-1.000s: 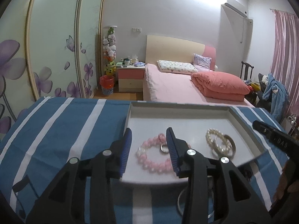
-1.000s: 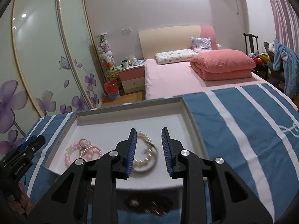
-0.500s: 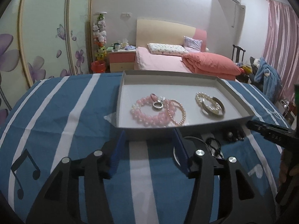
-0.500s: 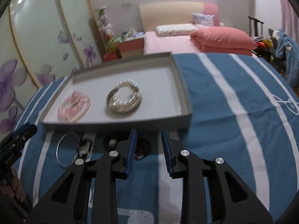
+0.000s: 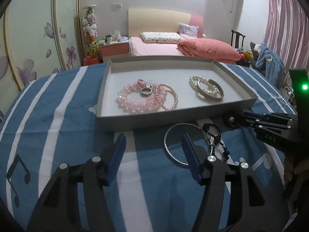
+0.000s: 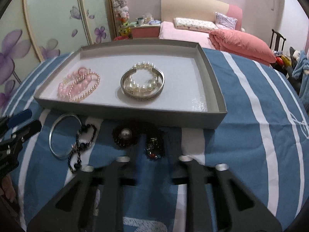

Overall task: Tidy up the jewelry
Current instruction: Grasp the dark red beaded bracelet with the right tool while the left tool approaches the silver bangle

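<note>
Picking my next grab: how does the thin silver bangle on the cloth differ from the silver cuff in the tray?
The thin silver bangle is a slim wire hoop lying outside the tray, with a dark bead chain at its edge. The silver cuff is a wide open-ended band inside the tray, encircling a pearl bracelet. Both lie flat.

Both tools have drawn back from over the shallow grey cardboard tray (image 5: pixel 174 120) to the blue-and-white striped cloth (image 5: pixel 58 127) in front of it. The left tool (image 5: pixel 153 155) has spread wider beside the thin silver bangle (image 5: pixel 186 144); the right tool (image 6: pixel 153 157) has opened wide over the dark beaded pieces (image 6: pixel 154 147).
</note>
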`<state>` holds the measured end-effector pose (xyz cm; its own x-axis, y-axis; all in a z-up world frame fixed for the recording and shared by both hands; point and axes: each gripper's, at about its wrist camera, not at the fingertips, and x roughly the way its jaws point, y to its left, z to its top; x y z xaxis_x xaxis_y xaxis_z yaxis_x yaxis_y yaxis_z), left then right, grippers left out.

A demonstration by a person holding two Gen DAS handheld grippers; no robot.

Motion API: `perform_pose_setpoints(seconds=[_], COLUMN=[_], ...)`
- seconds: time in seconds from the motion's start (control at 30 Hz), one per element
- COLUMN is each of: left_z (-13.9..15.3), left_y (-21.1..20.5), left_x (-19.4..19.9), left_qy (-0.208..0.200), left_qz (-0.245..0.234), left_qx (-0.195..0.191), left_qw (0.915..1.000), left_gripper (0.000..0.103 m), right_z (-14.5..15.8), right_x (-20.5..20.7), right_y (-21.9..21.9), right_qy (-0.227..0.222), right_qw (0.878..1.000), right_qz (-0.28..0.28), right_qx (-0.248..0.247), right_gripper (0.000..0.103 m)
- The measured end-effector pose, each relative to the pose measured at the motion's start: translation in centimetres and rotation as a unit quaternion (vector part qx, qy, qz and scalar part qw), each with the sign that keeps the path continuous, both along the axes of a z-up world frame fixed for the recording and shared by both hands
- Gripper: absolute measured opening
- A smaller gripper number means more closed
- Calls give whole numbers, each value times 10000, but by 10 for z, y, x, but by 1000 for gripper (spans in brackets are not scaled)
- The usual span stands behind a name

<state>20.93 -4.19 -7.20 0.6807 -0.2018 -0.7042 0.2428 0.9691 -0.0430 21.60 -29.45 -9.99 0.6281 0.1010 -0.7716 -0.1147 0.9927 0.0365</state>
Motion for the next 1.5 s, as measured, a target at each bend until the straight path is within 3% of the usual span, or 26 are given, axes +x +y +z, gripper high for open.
perform_pose_setpoints(seconds=[0.2,0.4,0.5,0.77,0.87,1.0,1.03,1.13,1.5], left_z=[-8,-20,-19,-17,-14,-7,-7,-5,-18], left_y=[-17,-23,-15,26,33,30,25,14,-4], left_x=[6,14,14,6,0,-7,-9,-9,3], left_qy=[163,456,387,394,440,335,298,238,453], left_qz=[-52,77,217,540,422,241,215,109,39], left_qx=[231,745,968,1178,977,721,712,752,1001], left_qw=[9996,9962,9943,9908,9933,9965,9968,9968,9939], left_gripper=[59,55,56,57,56,77,82,87,97], right_z=[-1,-2,-2,-1,0,4,6,10,0], right_x=[-12,-19,-21,-25,-28,-32,-33,-32,-14], right_y=[-5,-8,-11,-11,-11,-13,-13,-12,2], right_qy=[20,30,34,38,58,3,-38,-131,61], right_qw=[9999,9999,9998,9999,9998,9994,9994,9993,9999], right_qz=[-81,-138,-159,-101,-42,-30,-31,-45,90], right_qx=[65,83,95,126,190,352,348,333,77], right_gripper=[13,13,13,13,13,14,17,44,51])
